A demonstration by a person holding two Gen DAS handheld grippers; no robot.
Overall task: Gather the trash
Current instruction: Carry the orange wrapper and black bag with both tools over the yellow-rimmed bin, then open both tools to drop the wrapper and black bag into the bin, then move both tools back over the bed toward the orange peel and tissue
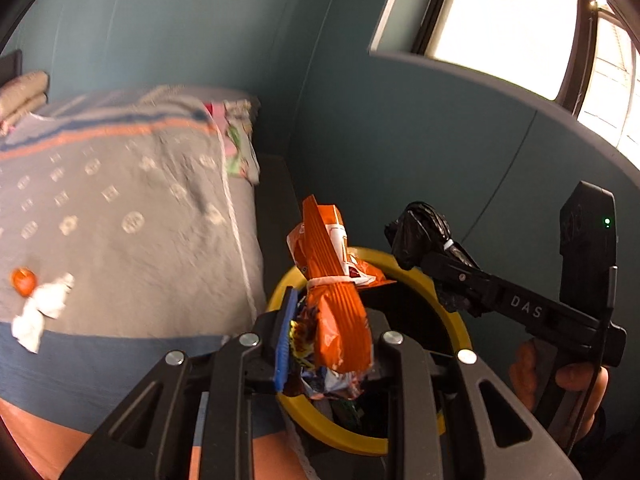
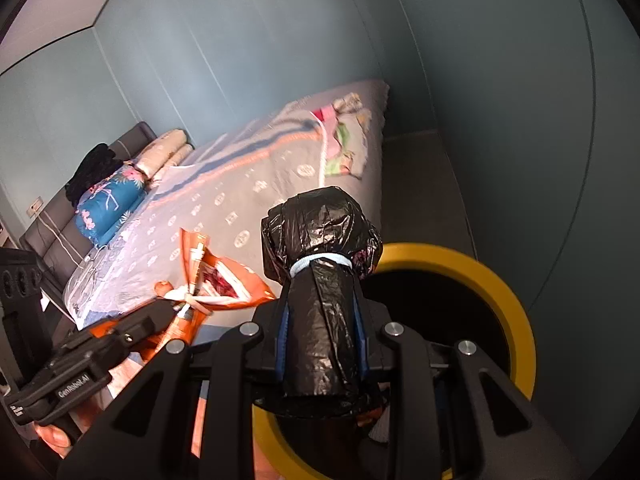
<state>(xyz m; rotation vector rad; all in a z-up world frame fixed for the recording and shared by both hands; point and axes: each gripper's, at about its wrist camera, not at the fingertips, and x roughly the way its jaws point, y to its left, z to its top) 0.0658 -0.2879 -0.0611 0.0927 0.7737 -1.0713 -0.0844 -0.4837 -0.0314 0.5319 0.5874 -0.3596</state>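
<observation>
left gripper [image 1: 326, 344]: clamped on orange snack bag [image 1: 336, 300] | right gripper [image 2: 322, 344]: clamped on black bag bundle [image 2: 320, 264] | both over yellow-rimmed bin [image 2: 516, 304], right of bed [image 1: 120, 200]

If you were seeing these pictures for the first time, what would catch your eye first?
Probably the orange snack bag clamped in the left gripper over the yellow-rimmed bin. Beside it, the right gripper holds a tied black bag. A white tissue lies on the grey bedspread.

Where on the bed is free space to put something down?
The grey bedspread is bare between the pillows and the folded clothes. The near edge is crowded: white tissue and an orange scrap.
</observation>
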